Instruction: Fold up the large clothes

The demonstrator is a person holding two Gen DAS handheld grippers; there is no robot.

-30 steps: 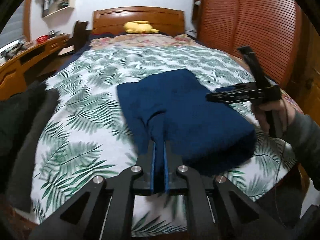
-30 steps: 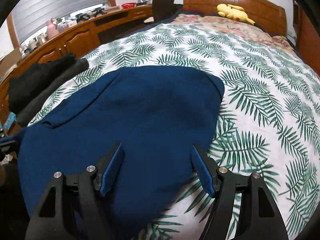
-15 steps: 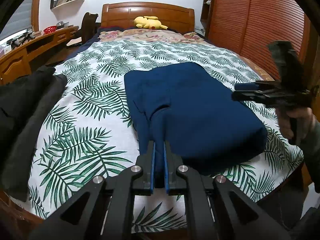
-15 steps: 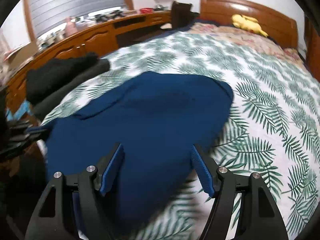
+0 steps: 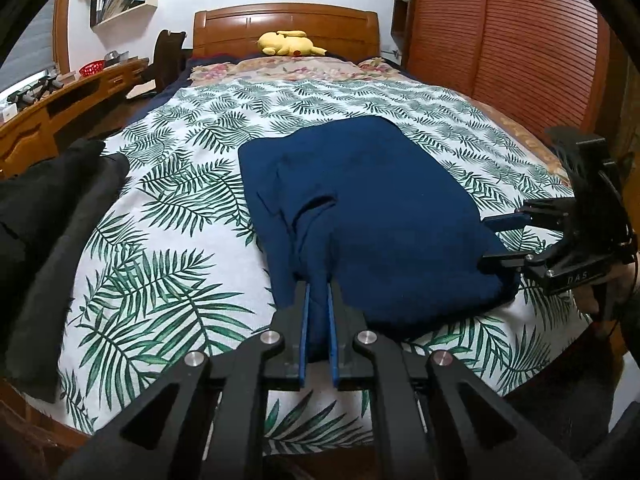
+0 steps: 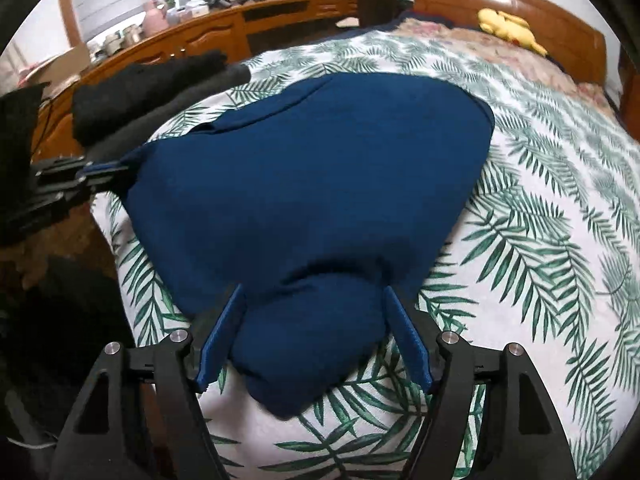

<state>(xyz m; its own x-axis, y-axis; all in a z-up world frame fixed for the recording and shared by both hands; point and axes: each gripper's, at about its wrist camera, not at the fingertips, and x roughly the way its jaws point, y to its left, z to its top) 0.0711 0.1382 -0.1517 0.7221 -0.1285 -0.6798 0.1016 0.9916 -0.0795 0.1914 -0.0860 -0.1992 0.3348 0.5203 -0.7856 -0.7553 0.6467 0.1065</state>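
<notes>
A dark blue garment (image 5: 372, 216) lies partly folded on the palm-leaf bedspread (image 5: 168, 208). My left gripper (image 5: 318, 292) is shut on the garment's near left corner. My right gripper (image 6: 314, 296) is open, its blue pads on either side of the garment's (image 6: 304, 184) near right corner without closing on it. In the left wrist view the right gripper (image 5: 490, 240) shows at the garment's right edge. In the right wrist view the left gripper (image 6: 96, 172) holds the far left corner.
A pile of black and grey clothes (image 5: 44, 240) lies at the bed's left edge, also in the right wrist view (image 6: 140, 88). A yellow plush toy (image 5: 288, 42) sits by the headboard. A wooden desk (image 5: 60, 104) runs on the left, a slatted wardrobe (image 5: 500, 40) on the right.
My right gripper has come down from above the garment to its near right corner, which now sits between the open pads. My left gripper has kept its hold.
</notes>
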